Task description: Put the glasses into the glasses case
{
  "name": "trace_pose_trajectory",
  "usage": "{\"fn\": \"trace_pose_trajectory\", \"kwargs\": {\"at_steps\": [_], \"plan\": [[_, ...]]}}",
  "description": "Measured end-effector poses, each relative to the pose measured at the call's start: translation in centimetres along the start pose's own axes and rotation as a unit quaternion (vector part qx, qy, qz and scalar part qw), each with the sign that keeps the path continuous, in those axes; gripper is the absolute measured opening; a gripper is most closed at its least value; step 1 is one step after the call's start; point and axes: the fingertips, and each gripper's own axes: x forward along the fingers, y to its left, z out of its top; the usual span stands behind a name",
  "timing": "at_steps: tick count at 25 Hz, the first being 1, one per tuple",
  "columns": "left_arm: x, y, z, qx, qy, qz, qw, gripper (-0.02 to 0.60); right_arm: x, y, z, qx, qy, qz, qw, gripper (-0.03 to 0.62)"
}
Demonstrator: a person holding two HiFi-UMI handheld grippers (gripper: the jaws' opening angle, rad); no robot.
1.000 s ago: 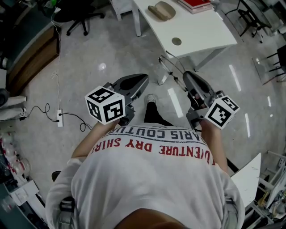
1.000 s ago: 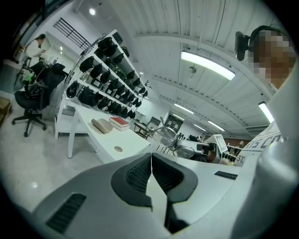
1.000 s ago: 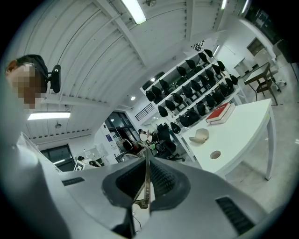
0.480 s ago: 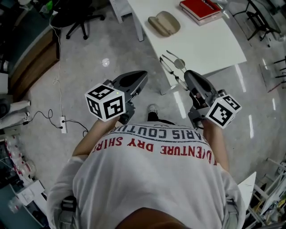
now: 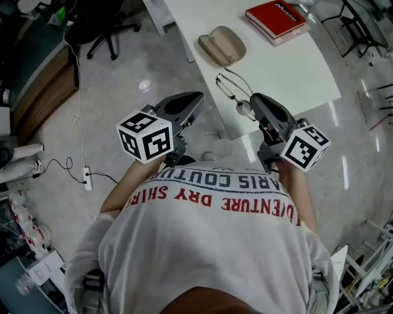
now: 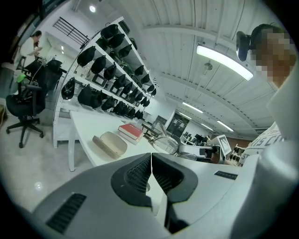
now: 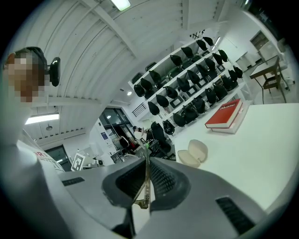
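The wire-framed glasses (image 5: 232, 92) stick out ahead of my right gripper (image 5: 254, 102), which is shut on one temple; the thin arm (image 7: 146, 179) runs between its jaws (image 7: 146, 163). The lenses hang over the near edge of the white table (image 5: 288, 67). The beige glasses case (image 5: 221, 45) lies open on the table beyond them, seen as well in the right gripper view as the case (image 7: 193, 152) and in the left gripper view as the case (image 6: 110, 144). My left gripper (image 5: 198, 98) is shut and empty, held over the floor left of the table; the glasses (image 6: 166, 144) show to its right.
A red book (image 5: 279, 18) lies at the table's far side on another book. A black office chair (image 5: 98, 24) stands at the far left, and a power strip (image 5: 87, 178) with its cable lies on the floor. Shelves of dark helmets (image 7: 196, 79) line the wall behind.
Both grippers have come up to the table as the person walked forward; the glasses, earlier over the floor, now reach over the table's near edge. The case and book appear closer.
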Motion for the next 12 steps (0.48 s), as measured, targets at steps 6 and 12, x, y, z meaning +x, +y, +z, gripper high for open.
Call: {"fn": "trace_pose_trajectory", "kwargs": {"at_steps": [6,12], "plan": [[0.5,0.0,-0.9,0.007,0.002,-0.006,1.0,0.029,0.0,-0.9,-0.1,-0.004,-0.013,-0.004,1.0,0.038],[2.7,3.0,2.1,-0.001,0.011,-0.014,0.9999,0.029,3.4,-3.0,3.0,-0.001,-0.01,-0.016,1.0,0.038]]}}
